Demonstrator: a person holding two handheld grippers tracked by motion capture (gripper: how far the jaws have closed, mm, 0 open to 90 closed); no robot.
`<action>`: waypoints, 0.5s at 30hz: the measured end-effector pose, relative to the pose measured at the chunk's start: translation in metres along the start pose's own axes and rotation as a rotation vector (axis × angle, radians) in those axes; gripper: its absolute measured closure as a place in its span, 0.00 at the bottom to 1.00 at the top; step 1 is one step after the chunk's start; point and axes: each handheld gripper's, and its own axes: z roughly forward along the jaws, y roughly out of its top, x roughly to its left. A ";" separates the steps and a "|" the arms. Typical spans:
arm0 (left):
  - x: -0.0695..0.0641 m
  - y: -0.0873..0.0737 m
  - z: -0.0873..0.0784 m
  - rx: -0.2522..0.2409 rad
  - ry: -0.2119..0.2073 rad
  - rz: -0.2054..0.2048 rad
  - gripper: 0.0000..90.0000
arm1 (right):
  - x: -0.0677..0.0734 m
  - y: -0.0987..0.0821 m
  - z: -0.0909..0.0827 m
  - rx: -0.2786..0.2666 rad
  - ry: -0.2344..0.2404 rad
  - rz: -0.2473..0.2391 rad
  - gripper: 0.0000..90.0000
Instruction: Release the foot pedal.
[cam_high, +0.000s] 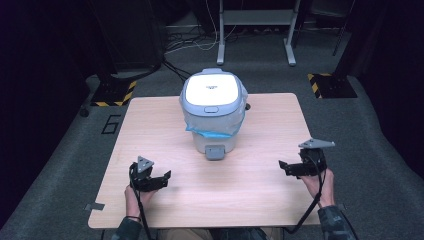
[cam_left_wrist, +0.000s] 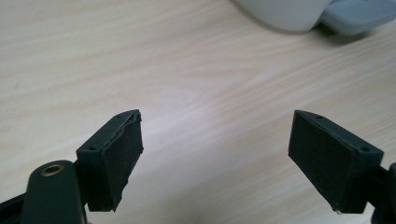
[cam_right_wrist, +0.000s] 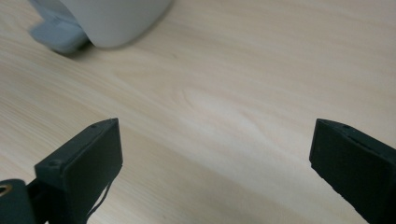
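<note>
A white and grey pedal bin (cam_high: 214, 111) with a closed lid stands at the middle back of the wooden table (cam_high: 150, 120); a blue bag edge sticks out under its lid, and its grey foot pedal (cam_high: 215, 152) faces the person. In the high view my left gripper (cam_high: 166, 176) rests low over the table's front left, jaws pointing right. My right gripper (cam_high: 283, 166) hovers at the front right, jaws pointing left. Seen from the left gripper view, my left gripper (cam_left_wrist: 215, 158) is open over bare wood. The right gripper view has my right gripper (cam_right_wrist: 215, 163) open too, nothing between its jaws.
The bin's base (cam_left_wrist: 285, 11) and pedal (cam_left_wrist: 357, 14) sit at the top of the left gripper view; the base (cam_right_wrist: 112, 18) shows in the right gripper view too. Beyond the table lie grey carpet, a metal stand (cam_high: 255, 30) and hazard-striped feet (cam_high: 112, 92).
</note>
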 end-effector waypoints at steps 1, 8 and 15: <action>0.004 -0.005 0.000 0.012 0.006 -0.003 0.19 | -0.002 -0.012 0.004 0.008 -0.016 0.013 0.02; 0.018 -0.027 0.001 0.066 0.054 -0.019 0.17 | -0.002 -0.062 0.022 0.043 -0.056 0.073 0.01; 0.024 -0.035 0.006 0.062 0.057 -0.033 0.16 | 0.000 -0.083 0.036 0.069 -0.113 0.072 0.00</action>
